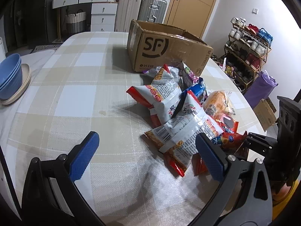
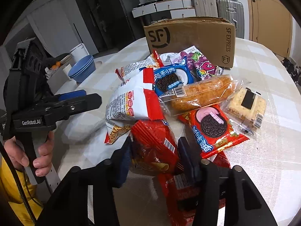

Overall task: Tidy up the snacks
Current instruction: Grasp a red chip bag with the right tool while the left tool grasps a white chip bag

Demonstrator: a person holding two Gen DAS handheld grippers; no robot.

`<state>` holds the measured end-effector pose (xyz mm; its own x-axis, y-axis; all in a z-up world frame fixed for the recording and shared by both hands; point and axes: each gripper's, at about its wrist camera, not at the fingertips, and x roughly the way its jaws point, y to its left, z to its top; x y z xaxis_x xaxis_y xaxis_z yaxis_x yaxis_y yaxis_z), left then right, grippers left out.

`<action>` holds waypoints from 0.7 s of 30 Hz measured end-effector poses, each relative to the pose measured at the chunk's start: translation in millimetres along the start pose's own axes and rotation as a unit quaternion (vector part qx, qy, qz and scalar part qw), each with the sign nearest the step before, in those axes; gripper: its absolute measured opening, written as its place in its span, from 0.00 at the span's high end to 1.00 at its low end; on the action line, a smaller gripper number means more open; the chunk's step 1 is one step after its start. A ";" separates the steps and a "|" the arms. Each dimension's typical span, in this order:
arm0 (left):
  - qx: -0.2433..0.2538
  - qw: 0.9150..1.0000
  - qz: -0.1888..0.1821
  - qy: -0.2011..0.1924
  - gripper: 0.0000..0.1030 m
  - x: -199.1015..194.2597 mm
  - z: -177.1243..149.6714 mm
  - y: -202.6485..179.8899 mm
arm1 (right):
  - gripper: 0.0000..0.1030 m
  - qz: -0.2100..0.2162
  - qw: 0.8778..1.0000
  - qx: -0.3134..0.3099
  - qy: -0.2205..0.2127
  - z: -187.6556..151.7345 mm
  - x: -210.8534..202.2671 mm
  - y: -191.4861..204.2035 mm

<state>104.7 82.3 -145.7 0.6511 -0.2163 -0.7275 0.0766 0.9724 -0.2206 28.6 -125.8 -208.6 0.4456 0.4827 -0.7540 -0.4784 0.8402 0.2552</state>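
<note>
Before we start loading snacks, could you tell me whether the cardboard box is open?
Open: the cardboard box stands upright with its top flaps raised. Its inside is hidden from both views.

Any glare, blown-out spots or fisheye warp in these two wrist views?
Left wrist view: strong barrel warp, table edge bows, black corners; glare on the tape of the cardboard box; the white-and-red bag is readable. Right wrist view: cloth at right is washed out, plastic on the bread glints, the red packet between the right gripper jaws looks soft and dim.
</note>
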 end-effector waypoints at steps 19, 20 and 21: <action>0.067 0.995 -0.068 0.015 0.01 10.7 5.6 -43.4 | 0.67 0.054 0.988 0.077 -0.119 -4.9 -63.3 -31.9; 0.069 0.995 -0.069 0.019 0.02 15.0 5.9 -44.5 | 0.67 0.051 0.988 0.083 -0.123 -4.9 -66.0 -35.6; 0.070 0.995 -0.065 0.024 0.03 19.7 6.4 -46.1 | 0.67 0.051 0.987 0.090 -0.127 -5.4 -68.5 -39.4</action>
<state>118.8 33.8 -145.6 0.5917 -0.3425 -0.7297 0.2650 0.9376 -0.2252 12.8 -193.3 -170.3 0.5877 0.5944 -0.5489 -0.3993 0.8032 0.4422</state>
